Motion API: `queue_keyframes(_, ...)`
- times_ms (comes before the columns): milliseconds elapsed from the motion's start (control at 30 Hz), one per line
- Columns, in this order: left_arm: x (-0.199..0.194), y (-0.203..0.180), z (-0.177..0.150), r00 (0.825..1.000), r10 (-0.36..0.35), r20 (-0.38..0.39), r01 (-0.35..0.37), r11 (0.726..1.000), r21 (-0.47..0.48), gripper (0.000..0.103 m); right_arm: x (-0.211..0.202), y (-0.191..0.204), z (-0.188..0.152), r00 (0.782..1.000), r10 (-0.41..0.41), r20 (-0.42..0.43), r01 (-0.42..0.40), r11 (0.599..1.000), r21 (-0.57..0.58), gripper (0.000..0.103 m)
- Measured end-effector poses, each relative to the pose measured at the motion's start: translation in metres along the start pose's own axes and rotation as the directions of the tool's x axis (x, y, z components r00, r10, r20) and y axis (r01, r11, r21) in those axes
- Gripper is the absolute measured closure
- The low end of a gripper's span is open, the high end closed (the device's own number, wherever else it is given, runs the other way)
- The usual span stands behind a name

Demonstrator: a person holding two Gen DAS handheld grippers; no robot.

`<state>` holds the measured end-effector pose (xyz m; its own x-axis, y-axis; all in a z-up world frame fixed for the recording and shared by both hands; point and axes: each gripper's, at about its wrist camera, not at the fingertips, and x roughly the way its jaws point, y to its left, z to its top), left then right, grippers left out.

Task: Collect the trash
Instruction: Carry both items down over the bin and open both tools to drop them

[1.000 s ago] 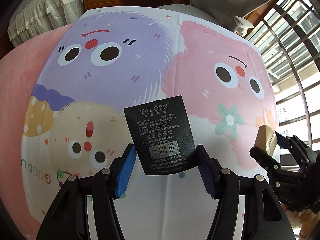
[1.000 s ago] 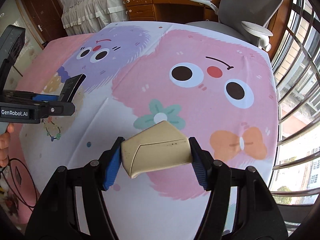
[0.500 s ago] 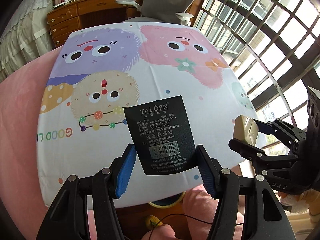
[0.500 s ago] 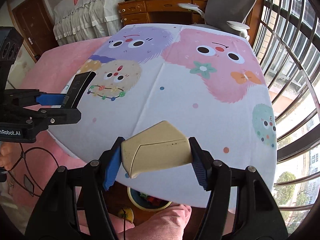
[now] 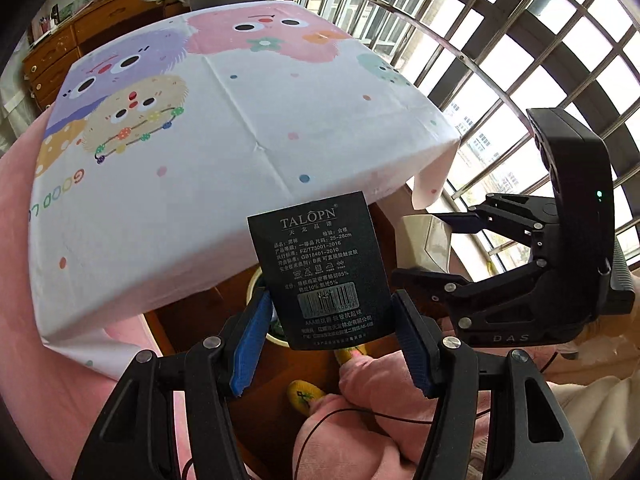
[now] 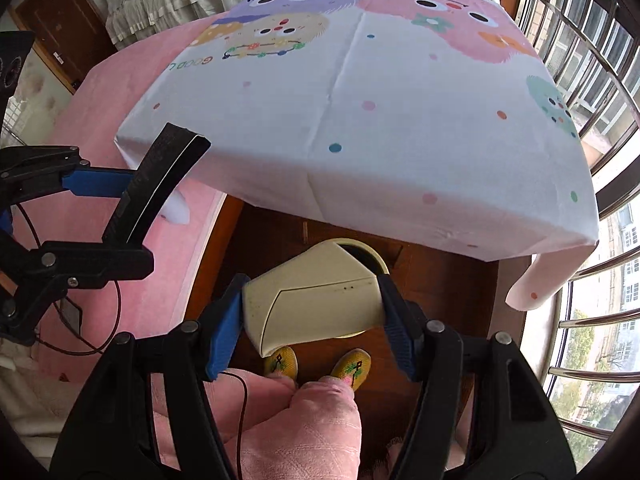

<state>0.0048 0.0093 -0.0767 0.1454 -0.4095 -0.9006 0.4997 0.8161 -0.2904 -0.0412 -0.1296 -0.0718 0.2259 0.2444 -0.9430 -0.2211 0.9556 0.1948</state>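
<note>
Left gripper (image 5: 328,320) clamped on a black printed card (image 5: 320,268), right gripper (image 6: 310,316) clamped on a cream plastic piece (image 6: 316,304), both held off the near edge of the cartoon tablecloth (image 6: 360,100), above a round bin (image 6: 366,250) on the wooden floor (image 6: 440,280).

Left claw (image 5: 328,322) and right claw (image 6: 310,308), both clamped, side by side.

Home bedroom: wooden dresser (image 5: 52,60), cartoon tablecloth (image 6: 360,100).
</note>
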Motion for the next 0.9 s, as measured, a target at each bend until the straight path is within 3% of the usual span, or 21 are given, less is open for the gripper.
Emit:
queue_keyframes(233, 0.091, 0.003, -0.046, 0.997, -0.044, -0.057, 0.04, 0.997, -0.065, 0.041, 0.098, -0.032, -0.05, 0.997, 0.011, -0.08, -0.014, 0.999, -0.049, 0.042)
queue_keyframes(433, 0.199, 0.03, -0.068, 0.997, 0.039, -0.07, -0.04, 0.999, -0.009, 0.04, 0.194, -0.06, -0.089, 0.99, 0.011, -0.138, -0.021, 0.997, -0.071, 0.042)
queue_keyframes(600, 0.274, 0.055, -0.084, 0.989, 0.046, -0.141, -0.043, 0.999, 0.024, 0.039, 0.256, -0.081, -0.105, 0.985, -0.002, -0.173, -0.013, 0.996, -0.086, 0.042)
queue_keyframes(667, 0.293, 0.063, -0.089, 0.986, 0.068, -0.153, -0.065, 0.998, 0.027, 0.035, 0.274, -0.085, -0.098, 0.983, -0.005, -0.182, -0.013, 0.995, -0.095, 0.042)
queue_keyframes(767, 0.308, 0.074, -0.098, 0.982, 0.081, -0.17, -0.08, 0.997, 0.012, 0.018, 0.295, -0.086, -0.092, 0.98, -0.009, -0.197, -0.013, 0.994, -0.108, 0.042)
queue_keyframes(900, 0.311, 0.082, -0.102, 0.979, 0.112, -0.17, -0.112, 0.994, 0.009, 0.018, 0.304, -0.087, -0.081, 0.98, 0.001, -0.199, -0.025, 0.992, -0.12, 0.042)
